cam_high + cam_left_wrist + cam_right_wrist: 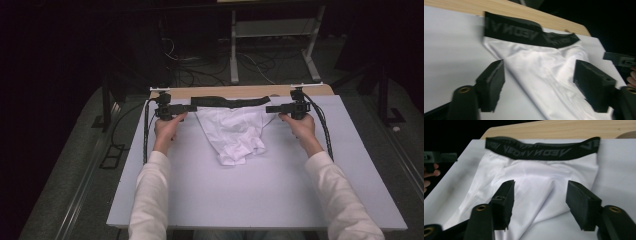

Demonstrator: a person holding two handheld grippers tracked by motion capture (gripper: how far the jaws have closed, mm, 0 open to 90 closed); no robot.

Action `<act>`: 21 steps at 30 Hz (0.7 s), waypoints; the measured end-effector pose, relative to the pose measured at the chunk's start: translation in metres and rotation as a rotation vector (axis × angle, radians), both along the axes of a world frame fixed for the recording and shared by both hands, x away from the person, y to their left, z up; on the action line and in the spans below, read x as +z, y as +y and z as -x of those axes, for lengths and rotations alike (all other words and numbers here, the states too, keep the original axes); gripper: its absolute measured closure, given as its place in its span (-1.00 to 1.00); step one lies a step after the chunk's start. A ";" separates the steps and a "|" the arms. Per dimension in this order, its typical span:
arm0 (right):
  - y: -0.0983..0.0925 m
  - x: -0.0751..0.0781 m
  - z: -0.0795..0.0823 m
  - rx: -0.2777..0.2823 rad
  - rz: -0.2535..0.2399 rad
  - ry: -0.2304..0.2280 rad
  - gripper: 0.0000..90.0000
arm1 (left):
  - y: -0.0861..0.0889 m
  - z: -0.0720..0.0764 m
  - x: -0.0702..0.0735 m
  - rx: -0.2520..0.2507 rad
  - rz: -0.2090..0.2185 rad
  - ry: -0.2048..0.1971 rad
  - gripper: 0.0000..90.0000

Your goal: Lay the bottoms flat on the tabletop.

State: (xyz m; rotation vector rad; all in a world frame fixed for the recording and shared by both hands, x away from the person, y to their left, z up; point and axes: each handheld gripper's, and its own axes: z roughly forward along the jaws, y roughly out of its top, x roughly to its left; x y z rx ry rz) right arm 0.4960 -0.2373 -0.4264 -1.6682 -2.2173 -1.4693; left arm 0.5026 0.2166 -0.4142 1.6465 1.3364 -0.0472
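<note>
Evidently laid out: the white briefs [234, 132] lie flat on the white board [200, 200], black waistband [230, 102] at its far edge. Left gripper [192, 108] and right gripper [270, 109] flank the waistband, jaws apart, holding nothing. Folding remains undone.

A lab-like recording bay rather than a home. A white board [260, 200] lies on a wooden tabletop [240, 91] at the centre of the frame. Behind it, at the upper centre, loose cables [200, 70] sprawl over a grey floor [65, 165] beside the white legs of a metal stand [270, 30]. A floor rail [82, 185] runs along the lower left. The surroundings are dark and unfurnished.
</note>
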 end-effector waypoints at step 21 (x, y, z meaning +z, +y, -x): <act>0.005 -0.012 0.079 0.136 -0.022 -0.032 -0.95 | -0.054 0.092 -0.008 -0.262 -0.014 -0.156 -1.00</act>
